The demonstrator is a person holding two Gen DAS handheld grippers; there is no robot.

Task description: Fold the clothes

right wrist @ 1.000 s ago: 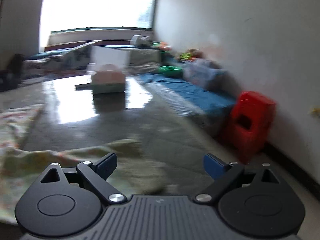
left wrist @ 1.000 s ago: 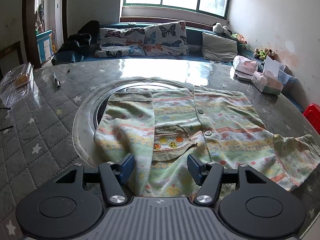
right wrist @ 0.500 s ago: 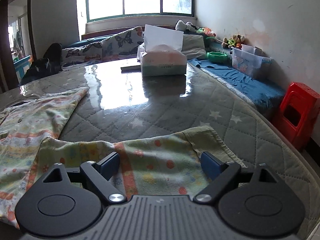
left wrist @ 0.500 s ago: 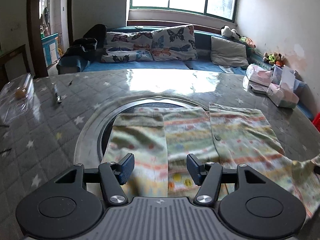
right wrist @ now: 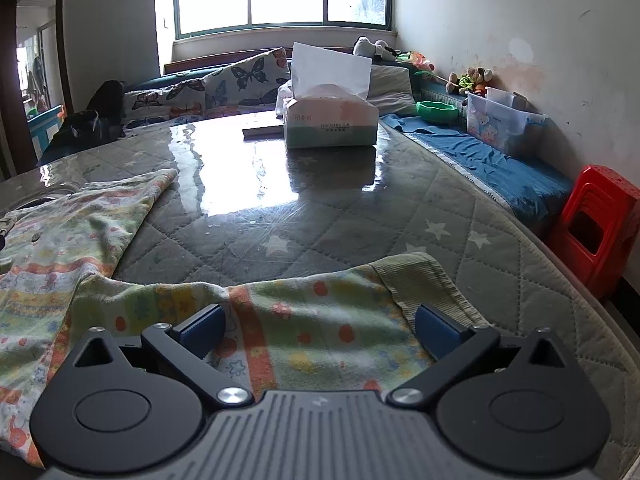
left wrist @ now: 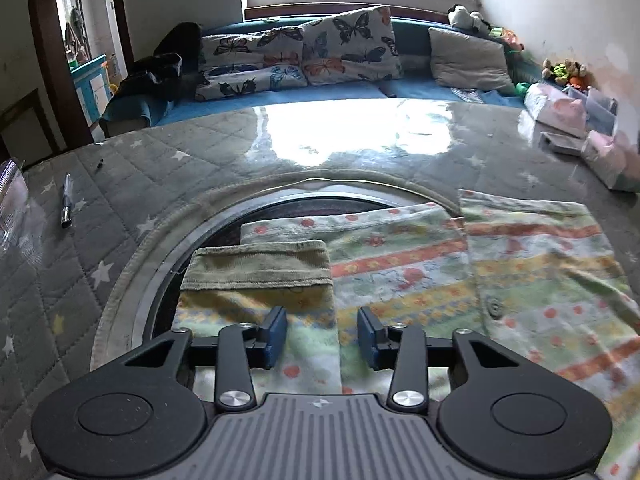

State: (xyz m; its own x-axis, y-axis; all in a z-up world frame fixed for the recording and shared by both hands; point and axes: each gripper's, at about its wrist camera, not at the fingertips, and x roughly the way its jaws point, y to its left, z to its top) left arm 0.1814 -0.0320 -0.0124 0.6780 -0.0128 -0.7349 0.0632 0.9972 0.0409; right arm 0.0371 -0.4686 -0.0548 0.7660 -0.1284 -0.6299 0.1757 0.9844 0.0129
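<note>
A pale green child's top [left wrist: 520, 264] with orange stripes and a small print lies flat on the quilted table. Its left sleeve [left wrist: 260, 276] is folded inward over the body, the ribbed cuff pointing away from me. My left gripper [left wrist: 322, 334] hovers open just above that sleeve, nothing between its fingers. In the right wrist view the other sleeve [right wrist: 320, 320] stretches out sideways, its ribbed cuff [right wrist: 424, 284] at the right. Low over this sleeve, my right gripper [right wrist: 320, 330] stands wide open and grips nothing.
A tissue box [right wrist: 330, 120] and a flat dark item sit at the table's far side. A pen [left wrist: 65, 200] lies at the left. A round inset ring [left wrist: 132, 280] runs under the garment. A red stool [right wrist: 596, 228] stands off the table's right edge.
The left gripper has moved forward over the folded sleeve, its jaws a little narrower. The right gripper swung left from the table's edge, then crept closer over the outstretched sleeve.
</note>
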